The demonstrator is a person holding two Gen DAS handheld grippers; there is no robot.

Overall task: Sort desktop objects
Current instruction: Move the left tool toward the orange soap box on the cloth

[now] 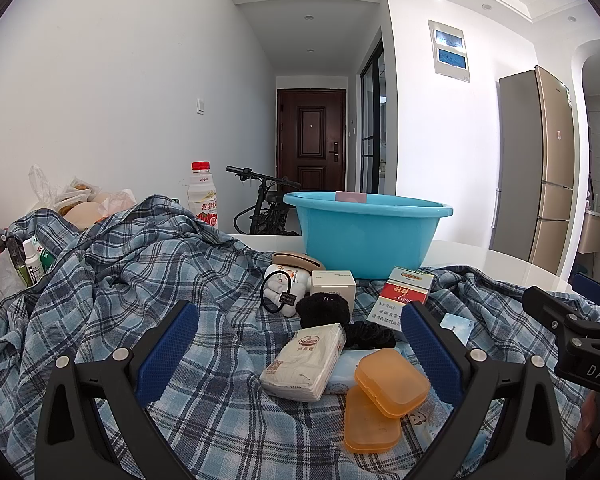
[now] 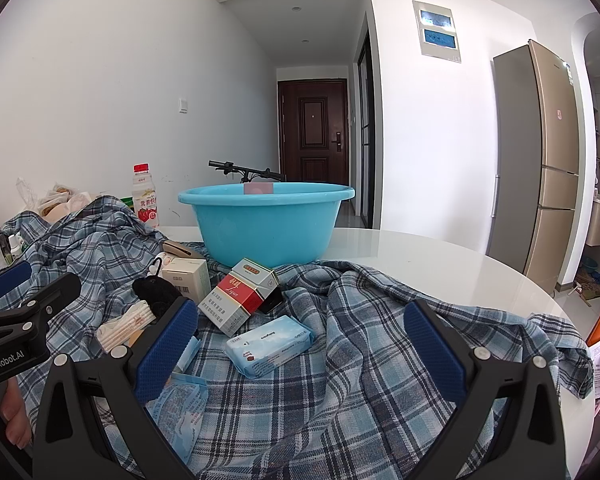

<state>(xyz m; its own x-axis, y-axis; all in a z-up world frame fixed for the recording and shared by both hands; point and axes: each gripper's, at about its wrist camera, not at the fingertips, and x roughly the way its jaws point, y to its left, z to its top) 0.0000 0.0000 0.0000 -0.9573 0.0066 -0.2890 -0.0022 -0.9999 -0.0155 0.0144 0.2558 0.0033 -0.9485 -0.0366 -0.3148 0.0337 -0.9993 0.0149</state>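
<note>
A blue plaid cloth (image 1: pixel 132 280) covers the table, with small objects piled on it before a light blue basin (image 1: pixel 366 232). My left gripper (image 1: pixel 300 354) is open above a white tissue pack (image 1: pixel 304 362) and an orange soap case (image 1: pixel 392 382) with its lid off beside it. Behind lie a black hair tie (image 1: pixel 324 310), a red and white cigarette box (image 1: pixel 400 302), a small white box (image 1: pixel 334 286) and a white toy. My right gripper (image 2: pixel 300 354) is open over a pale blue wipes pack (image 2: pixel 270 344) and the cigarette box (image 2: pixel 240 298). Nothing is held.
A drink bottle with a red cap (image 1: pixel 202 196) and bagged food (image 1: pixel 80 200) stand at the back left, small bottles (image 1: pixel 32 264) at the far left. The bare white tabletop (image 2: pixel 440 260) extends right of the basin (image 2: pixel 266 222). A fridge (image 2: pixel 540 152) stands beyond.
</note>
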